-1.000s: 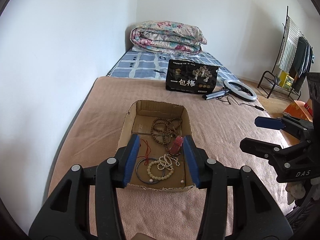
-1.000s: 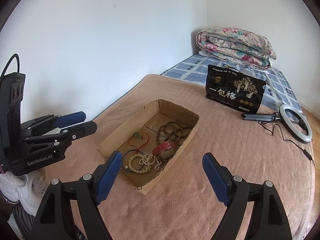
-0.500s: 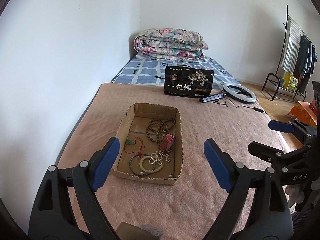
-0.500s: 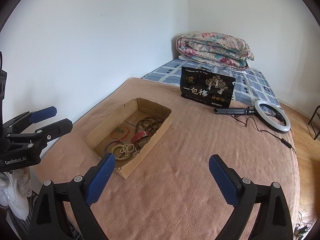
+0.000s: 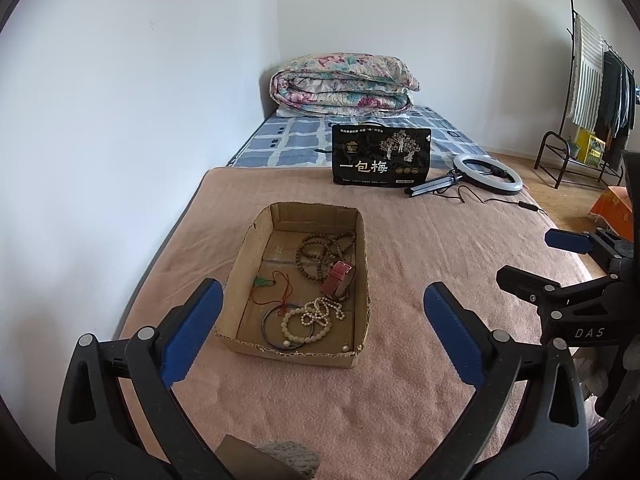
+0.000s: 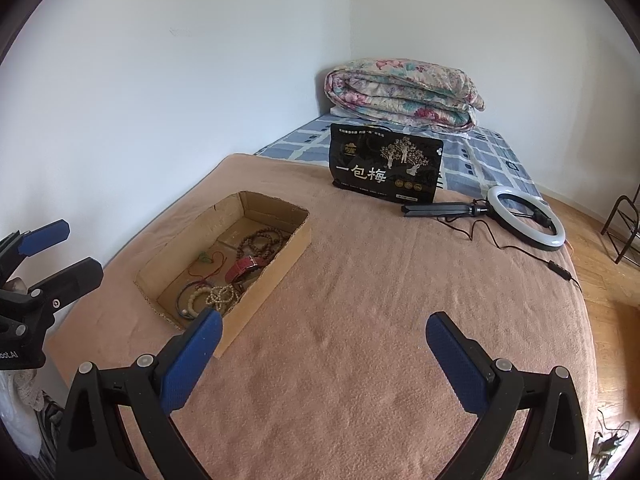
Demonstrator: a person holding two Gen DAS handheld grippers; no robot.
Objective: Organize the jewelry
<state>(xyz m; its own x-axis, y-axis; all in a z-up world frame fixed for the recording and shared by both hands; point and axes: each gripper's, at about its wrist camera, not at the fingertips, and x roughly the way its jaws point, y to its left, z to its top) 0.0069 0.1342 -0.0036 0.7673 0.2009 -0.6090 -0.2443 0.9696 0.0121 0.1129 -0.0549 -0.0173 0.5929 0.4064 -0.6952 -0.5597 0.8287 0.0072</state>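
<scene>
Cardboard box (image 5: 362, 240) hugs bed's wall edge — blanket (image 6: 360, 340) bare rightward.

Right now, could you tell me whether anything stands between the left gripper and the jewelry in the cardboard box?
Only the cardboard box's own low near wall. The left gripper, jaws opening and empty, hovers before it; the white bead bracelet and red watch strap lie uncovered, reachable from above.
</scene>
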